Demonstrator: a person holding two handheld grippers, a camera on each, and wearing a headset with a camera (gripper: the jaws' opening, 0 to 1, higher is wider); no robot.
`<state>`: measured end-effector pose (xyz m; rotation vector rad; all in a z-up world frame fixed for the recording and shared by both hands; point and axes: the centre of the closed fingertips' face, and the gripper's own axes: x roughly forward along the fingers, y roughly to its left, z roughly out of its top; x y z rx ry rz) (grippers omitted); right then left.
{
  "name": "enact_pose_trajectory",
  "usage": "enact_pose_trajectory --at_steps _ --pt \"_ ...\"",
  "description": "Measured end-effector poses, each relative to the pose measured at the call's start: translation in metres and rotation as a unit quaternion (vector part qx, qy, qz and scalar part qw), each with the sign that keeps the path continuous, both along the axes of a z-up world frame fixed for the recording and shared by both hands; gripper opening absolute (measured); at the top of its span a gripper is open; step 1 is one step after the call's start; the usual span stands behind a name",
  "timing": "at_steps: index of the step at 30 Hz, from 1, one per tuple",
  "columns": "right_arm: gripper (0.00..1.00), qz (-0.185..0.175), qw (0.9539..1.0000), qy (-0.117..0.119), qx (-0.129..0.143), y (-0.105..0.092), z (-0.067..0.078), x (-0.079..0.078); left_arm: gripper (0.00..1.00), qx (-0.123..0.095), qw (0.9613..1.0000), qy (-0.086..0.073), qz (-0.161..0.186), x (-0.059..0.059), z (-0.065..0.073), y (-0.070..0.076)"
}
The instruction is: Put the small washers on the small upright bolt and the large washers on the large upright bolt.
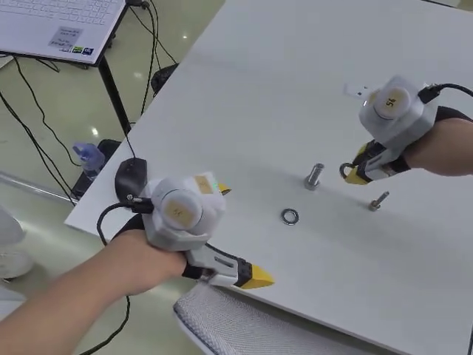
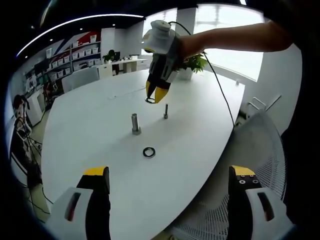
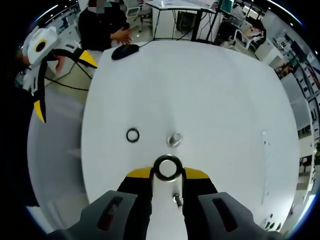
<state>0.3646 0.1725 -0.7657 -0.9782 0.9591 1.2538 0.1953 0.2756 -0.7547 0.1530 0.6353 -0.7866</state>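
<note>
On the white tabletop [image 1: 281,89] stand two upright bolts: the large bolt [image 1: 314,176] near the middle and the small bolt [image 1: 378,200] to its right and a little nearer. Two washers can be counted. One loose washer [image 1: 284,217] lies flat, nearer than the large bolt and slightly to its left. The other, the held washer [image 3: 167,156], is clenched between the yellow-tipped fingers [image 3: 137,173] of the right gripper [image 1: 353,174], just right of the large bolt's top and apart from it. From the head view the fingers cover part of this ring, and whether it is a small or a large washer is hard to make out. In the right gripper view the small bolt is half hidden low between the fingers. The left gripper [image 1: 240,235] hovers at the near left edge of the tabletop, well apart from the bolts, its fingers [image 2: 95,176] spread wide and grasping nothing. A laptop [image 1: 55,26] is cut off at the far left corner, and a mesh chair [image 1: 244,325] is cut off at the near edge.
</note>
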Motion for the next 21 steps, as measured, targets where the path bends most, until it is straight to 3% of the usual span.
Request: enact_pose_trajectory --at_steps 5,14,16,18,21 --pt "0.22 0.001 1.0 0.003 0.006 0.008 -0.003 0.009 1.0 -0.007 1.0 -0.003 0.005 0.004 0.002 0.001" --pt "0.22 0.012 0.9999 0.002 -0.001 0.02 -0.012 0.018 1.0 0.007 1.0 0.002 -0.001 0.004 -0.003 0.005" --pt "0.22 0.011 0.9999 0.004 -0.001 0.023 -0.015 0.018 1.0 -0.011 0.9999 -0.004 -0.011 0.003 0.001 0.0" --pt "0.22 0.013 0.9999 0.005 -0.003 0.024 -0.017 0.018 1.0 0.003 0.9999 0.003 -0.009 0.003 -0.003 0.003" --pt "0.22 0.015 0.9999 0.006 -0.006 0.027 -0.021 0.02 1.0 0.003 0.9999 0.006 -0.01 0.004 -0.005 0.003"
